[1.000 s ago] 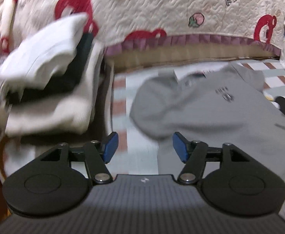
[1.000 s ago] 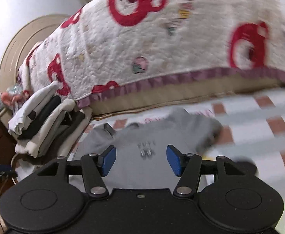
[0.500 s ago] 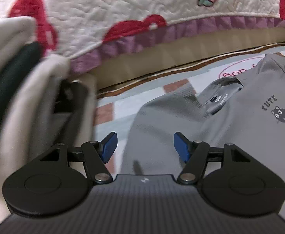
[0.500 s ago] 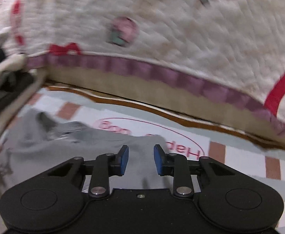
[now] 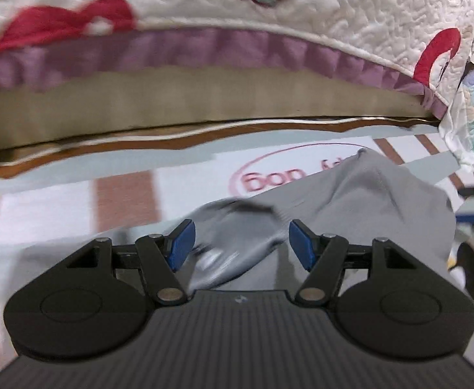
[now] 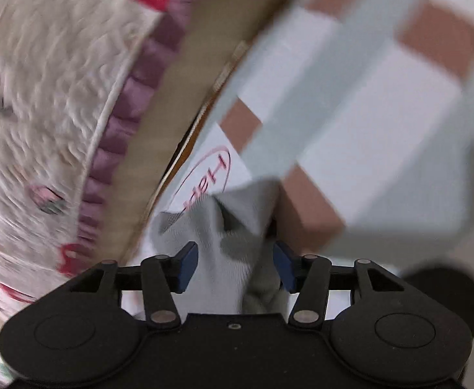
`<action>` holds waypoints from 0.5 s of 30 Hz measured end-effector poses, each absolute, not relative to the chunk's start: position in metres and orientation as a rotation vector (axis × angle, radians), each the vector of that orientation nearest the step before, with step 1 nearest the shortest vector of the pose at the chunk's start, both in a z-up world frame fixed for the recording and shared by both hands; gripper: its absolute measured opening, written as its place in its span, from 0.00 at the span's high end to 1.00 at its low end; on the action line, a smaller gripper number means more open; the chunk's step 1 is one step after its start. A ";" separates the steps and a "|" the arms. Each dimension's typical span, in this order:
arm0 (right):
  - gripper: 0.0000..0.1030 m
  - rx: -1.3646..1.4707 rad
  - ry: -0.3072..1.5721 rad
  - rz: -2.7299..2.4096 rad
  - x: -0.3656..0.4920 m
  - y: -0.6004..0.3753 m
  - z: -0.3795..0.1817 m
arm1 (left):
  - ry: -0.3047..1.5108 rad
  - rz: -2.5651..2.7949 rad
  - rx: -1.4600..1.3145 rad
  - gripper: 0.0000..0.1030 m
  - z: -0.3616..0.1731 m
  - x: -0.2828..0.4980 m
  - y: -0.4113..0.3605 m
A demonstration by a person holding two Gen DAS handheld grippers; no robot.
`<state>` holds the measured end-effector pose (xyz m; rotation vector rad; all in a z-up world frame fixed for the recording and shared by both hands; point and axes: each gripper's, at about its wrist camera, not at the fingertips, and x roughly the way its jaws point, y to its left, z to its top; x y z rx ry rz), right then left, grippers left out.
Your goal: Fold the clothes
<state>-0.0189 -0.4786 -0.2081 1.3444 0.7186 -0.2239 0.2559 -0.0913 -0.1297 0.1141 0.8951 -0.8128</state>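
A grey T-shirt lies on a checked floor mat. In the left wrist view my left gripper is open, low over the shirt's collar area, with blurred grey fabric between the blue pads. In the right wrist view my right gripper is open, tilted, with a bunched corner of the grey shirt between its pads; the pads stand apart from the cloth. The right gripper's tip shows at the far right edge of the left wrist view.
A bed with a white quilt printed in red and a purple frill runs along the far side of the mat. The mat has brown squares and a pink oval print. A quilt edge hangs at the right.
Both grippers have moved down and forward onto the shirt near the bed. The clothes pile has left view. The right gripper, nearly closed half a second ago, has opened and rolled sideways.
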 end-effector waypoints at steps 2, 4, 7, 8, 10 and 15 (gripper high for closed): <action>0.43 1.423 0.713 -0.189 -0.023 -0.477 -0.218 | 0.926 -0.824 0.113 0.38 -0.137 0.262 -0.114; 0.43 1.457 0.726 -0.151 -0.017 -0.471 -0.225 | 0.935 -0.824 0.141 0.37 -0.144 0.263 -0.132; 0.41 1.428 0.748 -0.140 0.001 -0.465 -0.230 | 0.948 -0.822 0.181 0.36 -0.156 0.266 -0.160; 0.41 1.394 0.746 -0.159 0.007 -0.464 -0.230 | 0.953 -0.821 0.195 0.49 -0.159 0.267 -0.169; 0.42 1.273 0.720 -0.177 0.020 -0.459 -0.225 | 0.941 -0.822 0.213 0.96 -0.160 0.265 -0.177; 0.92 0.762 0.631 -0.180 0.039 -0.409 -0.174 | 0.869 -0.787 0.213 0.97 -0.146 0.252 -0.159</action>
